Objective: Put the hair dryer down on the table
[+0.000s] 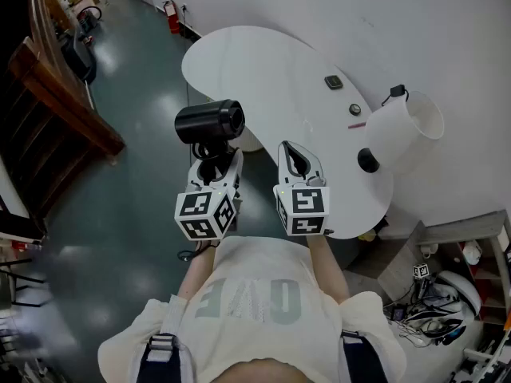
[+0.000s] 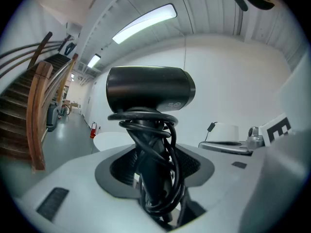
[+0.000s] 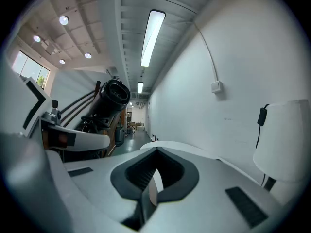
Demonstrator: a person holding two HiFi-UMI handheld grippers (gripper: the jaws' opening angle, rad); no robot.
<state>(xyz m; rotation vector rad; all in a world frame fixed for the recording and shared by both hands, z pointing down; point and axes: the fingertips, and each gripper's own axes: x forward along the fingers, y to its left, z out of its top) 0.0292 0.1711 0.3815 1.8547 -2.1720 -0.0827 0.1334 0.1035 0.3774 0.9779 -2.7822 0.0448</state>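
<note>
The hair dryer (image 1: 209, 122) is still off the table, held up in the air with its black barrel on top and its handle pointing down. Its cord (image 2: 156, 152) is wound in loops round the handle. The left gripper (image 1: 214, 164) has that bundle of handle and cord pinched between its jaws. The left gripper view shows the dark pads pressing on it from both sides, with the barrel standing upright above them.

From the head view the dryer shows at the near-left edge of the white table (image 1: 263, 62), with dark floor (image 1: 144, 174) beside and below it. It is clearly not resting on the tabletop. How high it hangs above the surface I cannot tell.

The right gripper (image 1: 297, 159) is just beside the left one, nearer the table, with its jaws pressed together on nothing. It plays no part in the hold.

Further along the table stand a white lamp (image 1: 403, 126) by the wall and two small dark things (image 1: 333, 82). The broad part of the top nearer the dryer looks bare.

So the task looks only half done — the dryer is gripped and carried to the table's edge. Moving it over the top, lowering it, letting it settle on its side and opening the left jaws are all left to do.
</note>
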